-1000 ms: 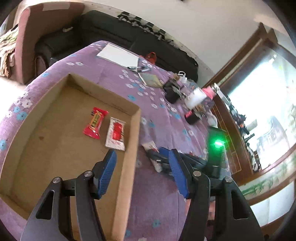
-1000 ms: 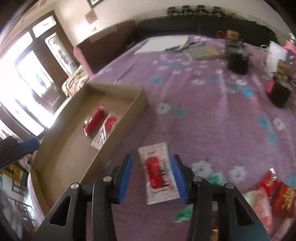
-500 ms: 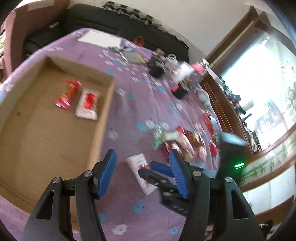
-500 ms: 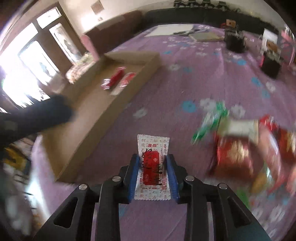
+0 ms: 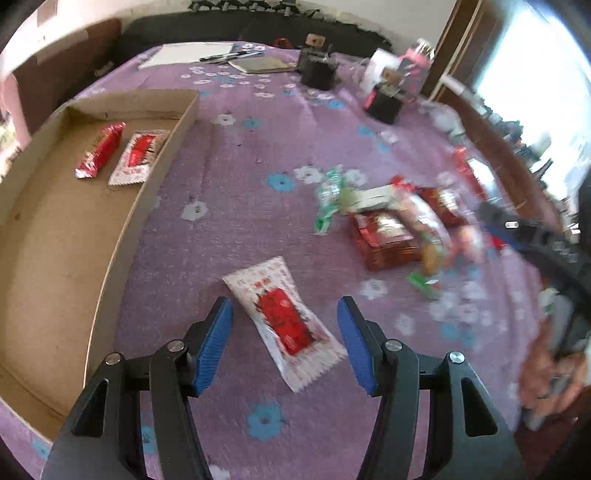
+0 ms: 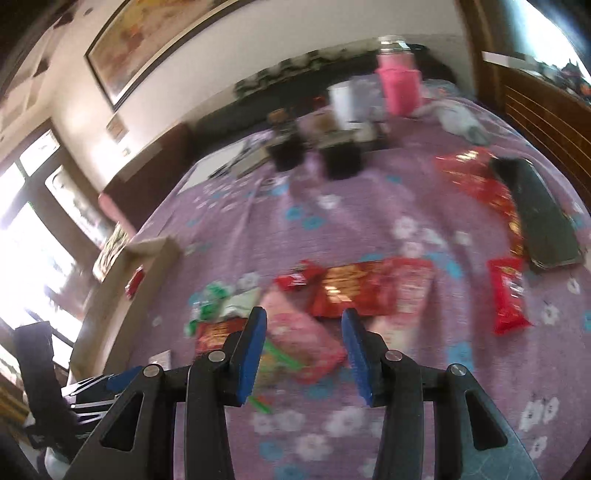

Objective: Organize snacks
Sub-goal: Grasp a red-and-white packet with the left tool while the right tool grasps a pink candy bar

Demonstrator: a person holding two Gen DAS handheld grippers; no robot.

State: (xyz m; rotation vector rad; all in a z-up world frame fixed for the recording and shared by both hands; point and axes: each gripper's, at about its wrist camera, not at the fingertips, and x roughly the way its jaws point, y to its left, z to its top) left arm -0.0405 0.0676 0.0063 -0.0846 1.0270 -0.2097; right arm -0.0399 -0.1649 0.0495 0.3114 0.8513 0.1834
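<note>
Snack packet (image 5: 284,317) untouched between left hand-held gripper's (image 5: 284,345) spread jaws; right hand-held gripper (image 6: 303,356) opening, empty.

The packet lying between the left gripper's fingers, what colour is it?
White packet with a red centre panel, clearest in the left wrist view.

Both views ride on hand-held claws and look steeply down, from close above, along blue-padded fingers at the purple flowered surface (image 5: 240,229). The left wrist view faces the far dark sofa (image 5: 229,26), with the cardboard box (image 5: 55,236) at left; the right wrist view, blurred, shares the heap of snack packets (image 6: 354,291) and that box's corner.
</note>
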